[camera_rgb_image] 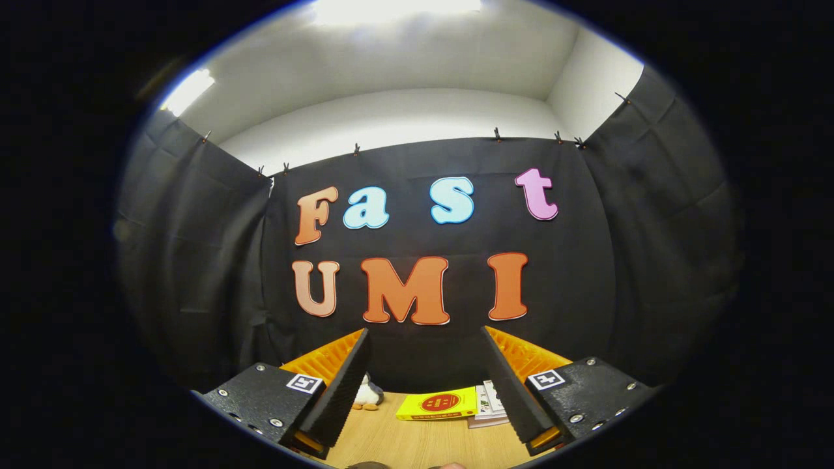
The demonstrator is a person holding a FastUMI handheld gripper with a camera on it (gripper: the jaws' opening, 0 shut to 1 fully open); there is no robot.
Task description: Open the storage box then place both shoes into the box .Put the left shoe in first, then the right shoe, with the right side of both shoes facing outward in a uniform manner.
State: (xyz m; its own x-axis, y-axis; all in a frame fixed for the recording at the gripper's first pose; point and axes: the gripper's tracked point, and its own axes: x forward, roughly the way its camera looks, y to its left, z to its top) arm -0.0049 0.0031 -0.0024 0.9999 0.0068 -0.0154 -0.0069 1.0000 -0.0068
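Storage box and shoes: I cannot place them from the gripper view, which is pitched up toward the booth's back wall and ceiling, so where they sit can't be told from here.

Gripper view. The hand-held gripper (427, 391) is held level or slightly raised, its two fingers spread wide apart with nothing between them and nothing in their hold. One fingertip (345, 384) stands to one side, the other well across from it, both hanging above the bench (417, 443) rather than touching it.

Between the fingers, beyond their tips, a yellow booklet (438, 404) lies flat on the wooden surface near the wall. Just beside it, partly behind one finger, sits a small stack of papers (485, 407). Beside the other finger, close to the wall, a small plush toy (368, 394) rests on the bench; details too small to make out. Black cloth hangs behind everything, clipped along the top, with white wall and a bright ceiling light above.

Step in hand, as I judge it: the very start. Gripper empty and spread, no box lid engaged, so opening the box is not yet begun.

Next move calls for tipping the gripper down until the box comes into sight, then bringing the fingers onto the lid or its edge. Left shoe goes in only once the box is open, then the right.
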